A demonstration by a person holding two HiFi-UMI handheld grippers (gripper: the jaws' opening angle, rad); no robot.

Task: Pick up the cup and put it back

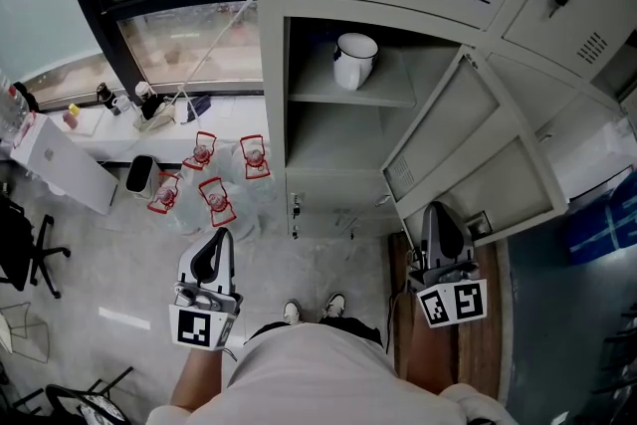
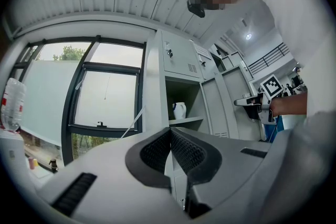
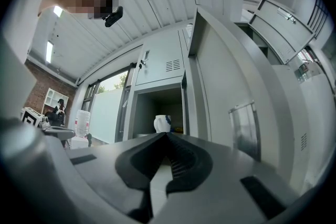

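Only the head view shows the floor and the person's two shoes (image 1: 312,310). One grey locker (image 1: 274,114) stands open. Four jugs (image 1: 216,199) sit middle left. The left tool (image 1: 220,236) and right tool (image 1: 436,211) are both squeezed together, empty. One white cup (image 1: 354,60) sits on the locker shelf, top middle.

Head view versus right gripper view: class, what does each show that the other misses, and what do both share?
Only the head view shows the person's shoes and a black office chair. Only the right gripper view shows a ceiling light and a brick wall. Both show the white cup standing on the open locker's shelf.
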